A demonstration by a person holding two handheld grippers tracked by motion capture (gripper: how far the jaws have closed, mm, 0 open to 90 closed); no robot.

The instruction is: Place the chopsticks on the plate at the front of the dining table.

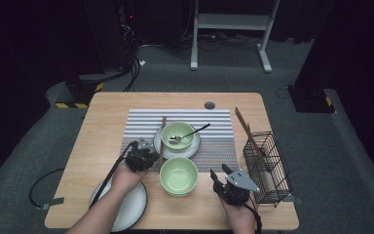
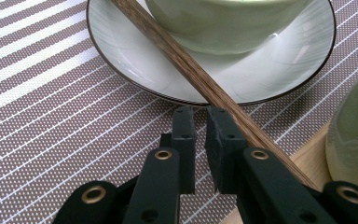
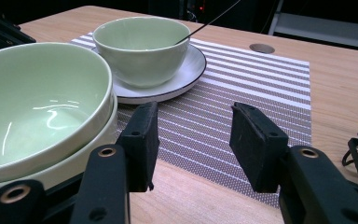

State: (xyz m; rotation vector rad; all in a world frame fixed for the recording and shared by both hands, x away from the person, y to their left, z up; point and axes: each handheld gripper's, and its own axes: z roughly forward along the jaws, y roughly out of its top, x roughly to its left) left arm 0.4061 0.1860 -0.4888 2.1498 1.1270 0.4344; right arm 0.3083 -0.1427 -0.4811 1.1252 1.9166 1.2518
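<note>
Chopsticks [image 2: 200, 79] are what you are working on: the dark wooden sticks lie slanted over the rim of the white saucer [image 2: 135, 70] that carries the far green bowl [image 1: 177, 135], on the striped placemat [image 1: 141, 122] near the middle of the bench [image 1: 102, 141]. Your left gripper [image 2: 201, 122] has its fingers [image 2: 185, 135] all but shut with nothing pinched; the sticks pass just beside the other finger, whether touching I cannot tell. You seem to be either lining up a pick or just past setting them down. A pick would call for opening and straddling the sticks. Your left hand [image 1: 124, 176] reaches in from the near edge, over a grey plate [image 1: 134, 204]. Your right gripper [image 1: 224, 179] waits near that edge, fingers half open and empty, between the nearer stacked green bowls [image 1: 178, 175] and the wire basket [image 1: 268, 165].
</note>
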